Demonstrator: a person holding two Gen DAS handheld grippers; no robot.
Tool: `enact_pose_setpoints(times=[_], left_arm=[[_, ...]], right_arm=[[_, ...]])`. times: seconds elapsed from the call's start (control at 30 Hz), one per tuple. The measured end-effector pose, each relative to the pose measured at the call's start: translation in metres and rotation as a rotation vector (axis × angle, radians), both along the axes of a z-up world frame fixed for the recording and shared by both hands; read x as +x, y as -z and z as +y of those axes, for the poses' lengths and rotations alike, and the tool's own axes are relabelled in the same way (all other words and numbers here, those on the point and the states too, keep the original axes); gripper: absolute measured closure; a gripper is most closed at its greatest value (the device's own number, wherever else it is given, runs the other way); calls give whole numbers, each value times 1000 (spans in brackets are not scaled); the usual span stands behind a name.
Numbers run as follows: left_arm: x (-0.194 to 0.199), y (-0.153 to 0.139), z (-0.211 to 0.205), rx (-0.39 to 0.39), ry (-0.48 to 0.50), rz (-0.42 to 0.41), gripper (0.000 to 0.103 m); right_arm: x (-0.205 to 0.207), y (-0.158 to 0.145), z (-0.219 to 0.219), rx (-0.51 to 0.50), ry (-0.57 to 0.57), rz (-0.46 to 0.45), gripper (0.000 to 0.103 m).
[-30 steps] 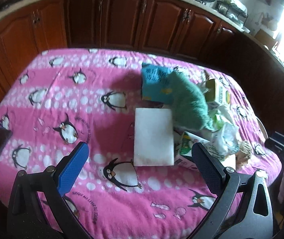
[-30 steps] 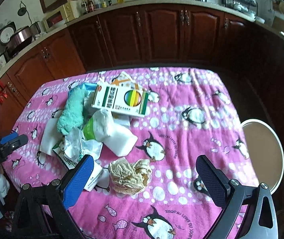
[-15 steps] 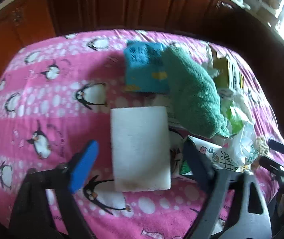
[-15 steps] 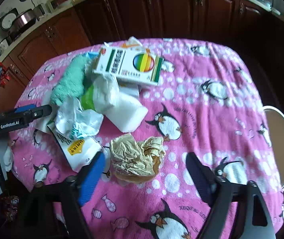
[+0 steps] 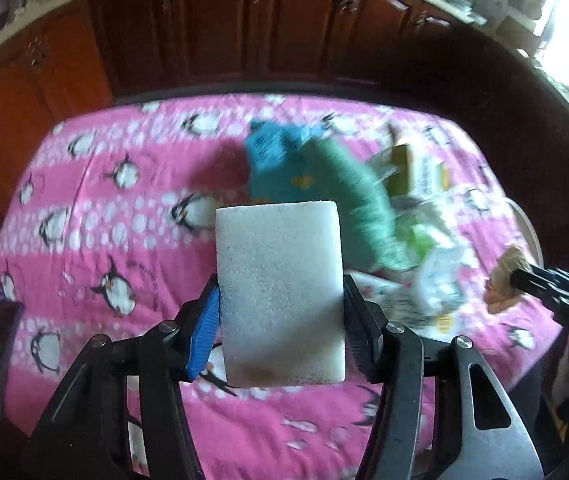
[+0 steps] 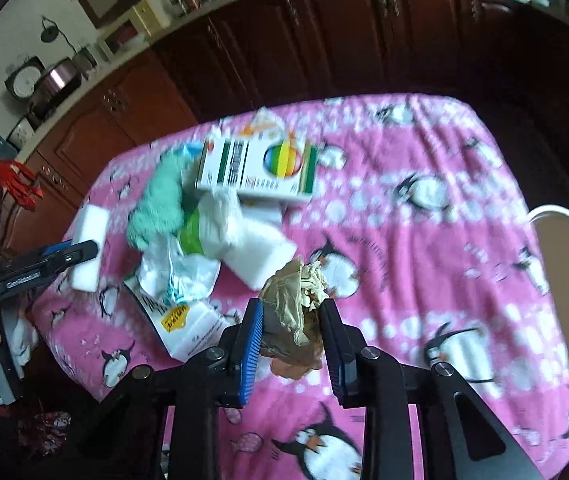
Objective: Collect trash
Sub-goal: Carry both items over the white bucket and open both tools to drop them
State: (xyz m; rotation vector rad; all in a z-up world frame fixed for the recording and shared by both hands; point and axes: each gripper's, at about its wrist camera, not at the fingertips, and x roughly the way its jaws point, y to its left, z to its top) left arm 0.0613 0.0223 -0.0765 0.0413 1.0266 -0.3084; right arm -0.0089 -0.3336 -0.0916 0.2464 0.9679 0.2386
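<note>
My left gripper (image 5: pixel 280 320) is shut on a white foam block (image 5: pixel 280 296) and holds it lifted above the pink penguin tablecloth (image 5: pixel 96 240). The block also shows in the right wrist view (image 6: pixel 88 248). My right gripper (image 6: pixel 294 332) is shut on a crumpled brown paper wad (image 6: pixel 294 304), raised off the cloth. The wad shows at the right of the left wrist view (image 5: pixel 504 284). More trash lies in a heap: a green fuzzy cloth (image 6: pixel 160 204), a white plastic bag (image 6: pixel 212 228), a striped carton box (image 6: pixel 260 168) and a flat printed packet (image 6: pixel 188 328).
A blue packet (image 5: pixel 272 160) lies behind the green cloth. A round white stool seat (image 6: pixel 564 292) stands off the table's right side. Dark wooden kitchen cabinets (image 6: pixel 324 48) run behind the table. The left gripper's body (image 6: pixel 24 276) sits at the table's left edge.
Both grippers have closed. The left one took hold of the white foam block and lifted it. The right one took hold of the brown paper wad and lifted it.
</note>
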Motion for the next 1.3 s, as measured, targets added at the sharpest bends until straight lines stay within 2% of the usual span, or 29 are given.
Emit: enact_pose_setpoints(times=[0.17, 0.33, 0.43, 0.6, 0.73, 0.87, 1.07, 1.13, 1.2, 1.3], left_arm=[[-9, -30, -37, -36, 103, -40, 48], [-9, -38, -110, -56, 249, -23, 48], [-14, -34, -167, -62, 355, -11, 48], [-16, -24, -253, -89, 453, 35, 48], [-7, -10, -313, -135, 502, 91, 47], [0, 8, -372, -136, 539, 119, 47], [7, 33, -418, -180, 547, 176, 47], [10, 40, -424, -219, 554, 209, 46], [15, 46, -425, -265, 559, 254, 46], [20, 51, -426, -295, 549, 284, 40]], right_arm=[[-7, -16, -32, -30, 65, -40, 76], [-18, -28, -88, -50, 199, -65, 76], [-23, -30, -131, -87, 306, -61, 76], [-25, -14, -194, -137, 463, -8, 76], [-29, 0, -229, -135, 536, 22, 76], [-33, 15, -254, -115, 579, 50, 76], [-37, 34, -272, -106, 613, 83, 76], [-40, 34, -272, -96, 616, 80, 75], [-42, 37, -273, -99, 626, 86, 57], [-47, 38, -276, -86, 635, 85, 55]])
